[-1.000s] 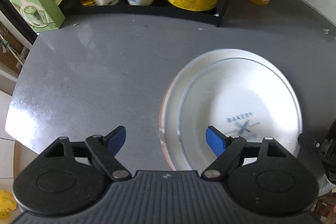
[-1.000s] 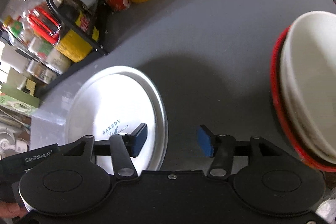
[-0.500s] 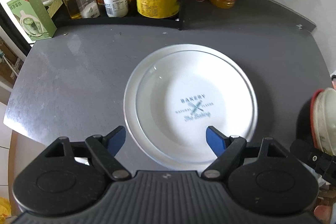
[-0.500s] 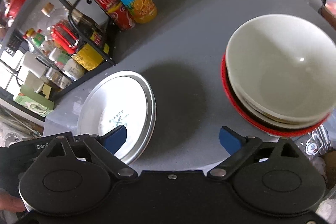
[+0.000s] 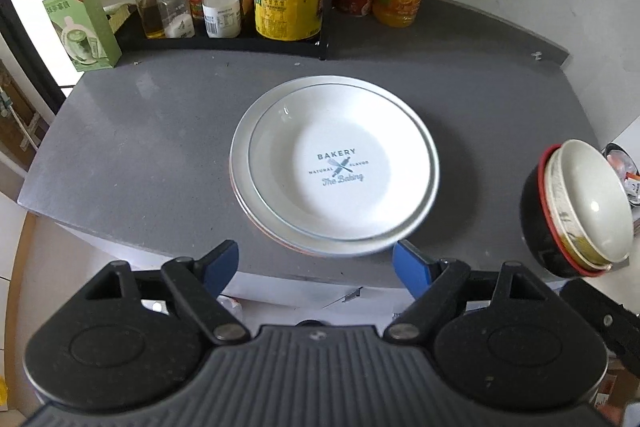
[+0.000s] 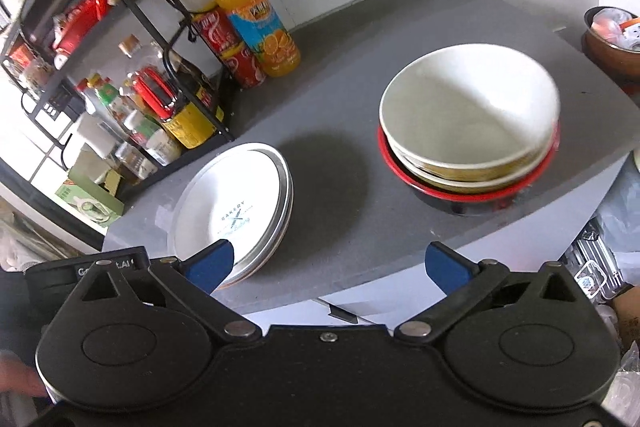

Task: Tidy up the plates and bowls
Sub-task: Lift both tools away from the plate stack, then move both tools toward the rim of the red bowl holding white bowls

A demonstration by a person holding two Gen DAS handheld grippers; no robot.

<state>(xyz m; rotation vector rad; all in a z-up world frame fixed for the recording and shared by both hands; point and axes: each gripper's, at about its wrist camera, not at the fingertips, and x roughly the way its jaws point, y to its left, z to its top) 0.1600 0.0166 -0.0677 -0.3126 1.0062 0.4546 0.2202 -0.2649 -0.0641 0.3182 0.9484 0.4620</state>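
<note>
Plates (image 5: 334, 167) are stacked mid-table (image 5: 140, 155), directly ahead of the spread, empty left hand-held gripper (image 5: 316, 261), while nested bowls (image 6: 470, 123) are faced by the equally spread right hand-held gripper (image 6: 328, 267).

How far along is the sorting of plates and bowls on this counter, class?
Done, it seems: the plates sit in one stack, and the bowls are nested in a separate stack on the grey counter. In hand: nothing; the left tool and right tool are both open, short of the counter's near edge. Left: no loose plate or bowl shows, so perhaps nothing remains.
</note>
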